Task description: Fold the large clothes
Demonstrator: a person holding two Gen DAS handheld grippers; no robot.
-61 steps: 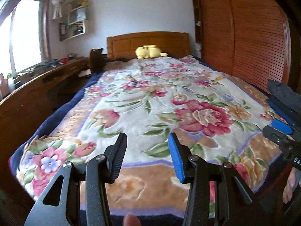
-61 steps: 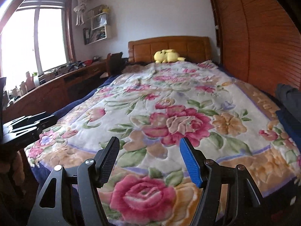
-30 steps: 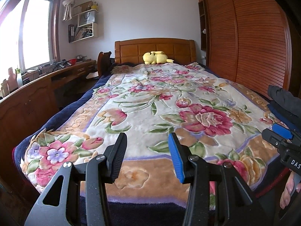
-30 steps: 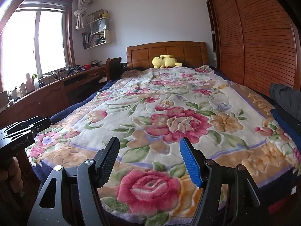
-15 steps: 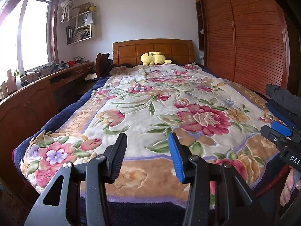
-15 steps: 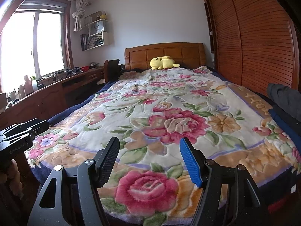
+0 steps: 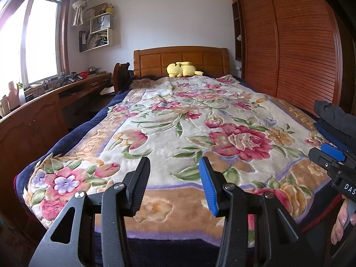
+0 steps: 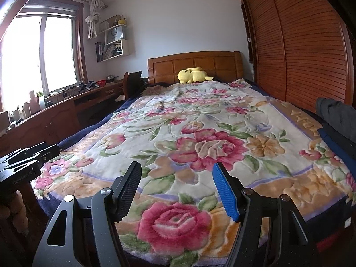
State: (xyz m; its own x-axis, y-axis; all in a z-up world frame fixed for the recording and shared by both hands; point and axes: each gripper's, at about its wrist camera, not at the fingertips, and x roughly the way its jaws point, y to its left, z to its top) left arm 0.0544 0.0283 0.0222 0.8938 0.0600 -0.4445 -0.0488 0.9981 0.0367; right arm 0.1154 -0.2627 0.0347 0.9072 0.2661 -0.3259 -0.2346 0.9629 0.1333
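- Both grippers hang over the foot of the bed (image 7: 66, 138), aimed along the flowered blanket (image 8: 200, 115) toward the headboard, and no garment is laid out yet; I judge the step in hand to be fetching one.
- The clothes to fold appear to be the dark stack (image 8: 336, 120) at the right edge of the bed (a grey piece on top of a navy one, as far as the edge of the view lets me tell), lying on the blanket near the wardrobe doors (image 8: 300, 55).
- To do this well, the right gripper (image 8: 181, 191), being nearer the stack, should take only the top layer by an edge or corner, lift it clear without dragging the piece beneath, and carry it to the open middle of the blanket.
- The left gripper (image 7: 174, 184) can then catch the opposite edge so the cloth spreads flat before any fold.
- Left gripper: released, jaws partly apart with nothing between them, touching nothing.
- Right gripper: also released, standing somewhat wider, empty and clear of the blanket.
- A yellow plush toy (image 7: 182, 69) sits by the headboard, well away from the working area.
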